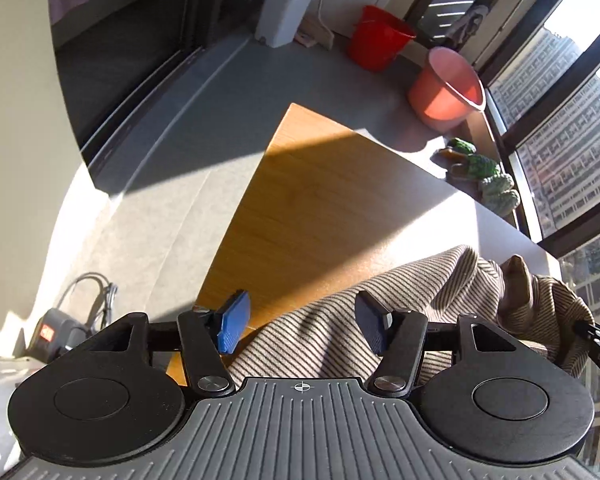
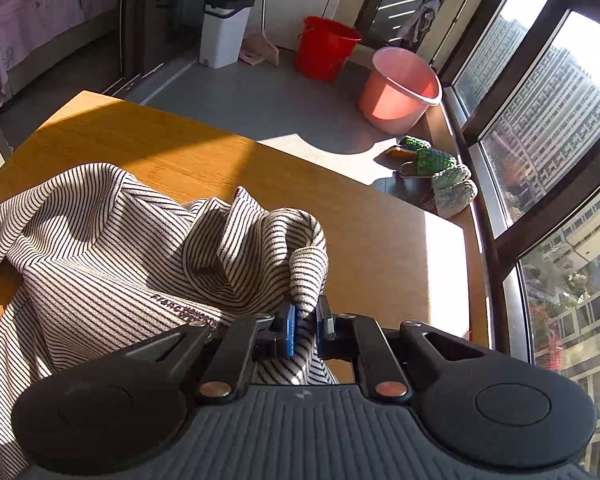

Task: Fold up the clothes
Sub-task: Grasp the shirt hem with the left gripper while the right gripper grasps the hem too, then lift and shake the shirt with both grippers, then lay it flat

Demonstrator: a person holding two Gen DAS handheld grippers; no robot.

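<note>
A beige garment with thin dark stripes (image 2: 100,248) lies crumpled on the wooden table (image 2: 160,148), with small printed lettering near its front. My right gripper (image 2: 306,322) is shut on a bunched fold of this striped garment, the cloth pinched between its blue pads (image 2: 291,330). In the left wrist view the same striped garment (image 1: 380,300) spreads under and beyond my left gripper (image 1: 300,322), whose jaws stand wide apart with nothing pressed between them. Its blue pads (image 1: 232,324) hover just above the cloth. The tip of the other gripper shows at the right edge.
The table (image 1: 300,200) ends at a far corner, with grey floor beyond. On the floor stand a red bucket (image 2: 324,48), a pink bucket (image 2: 400,88) and a white bin (image 2: 224,30). Green slippers (image 2: 432,168) lie by the window wall on the right. A bed is at far left.
</note>
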